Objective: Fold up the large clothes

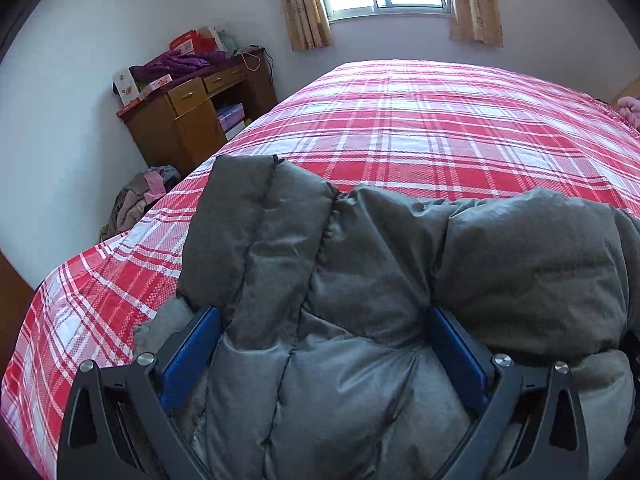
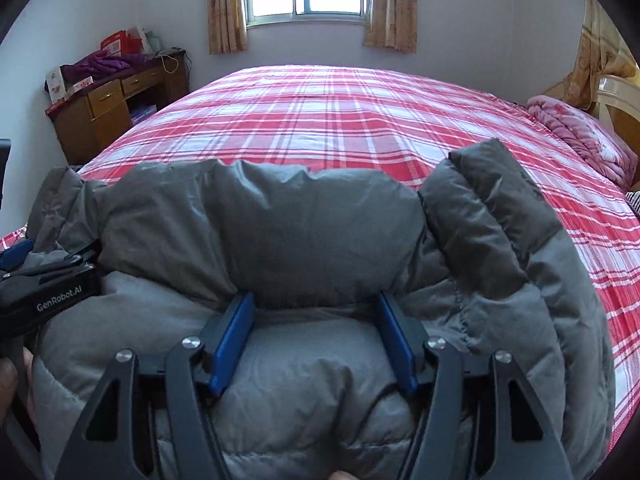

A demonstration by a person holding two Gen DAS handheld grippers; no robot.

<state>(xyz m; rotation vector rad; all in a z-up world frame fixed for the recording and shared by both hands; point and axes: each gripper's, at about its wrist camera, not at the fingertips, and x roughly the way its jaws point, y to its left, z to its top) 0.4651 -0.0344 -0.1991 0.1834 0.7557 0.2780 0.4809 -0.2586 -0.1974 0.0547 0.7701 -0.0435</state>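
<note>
A grey puffy down jacket (image 1: pixel 520 260) lies bunched at the near edge of a bed with a red and white plaid sheet (image 1: pixel 440 120). My left gripper (image 1: pixel 323 314) is shut on a thick quilted fold of it, blue pads (image 1: pixel 192 352) pressed into both sides. In the right wrist view the same jacket (image 2: pixel 320 220) fills the foreground. My right gripper (image 2: pixel 314 300) is shut on another padded fold, with its blue pads (image 2: pixel 232 340) sunk into the fabric. The left gripper's black housing (image 2: pixel 52 292) shows at the left, close beside the right one.
The plaid sheet (image 2: pixel 320 120) stretches away toward a window. A wooden desk (image 1: pixel 188 120) piled with purple cloth and boxes stands at the back left. Clothes (image 1: pixel 140 196) lie heaped on the floor beside it. A pink blanket (image 2: pixel 580 136) sits by the headboard at right.
</note>
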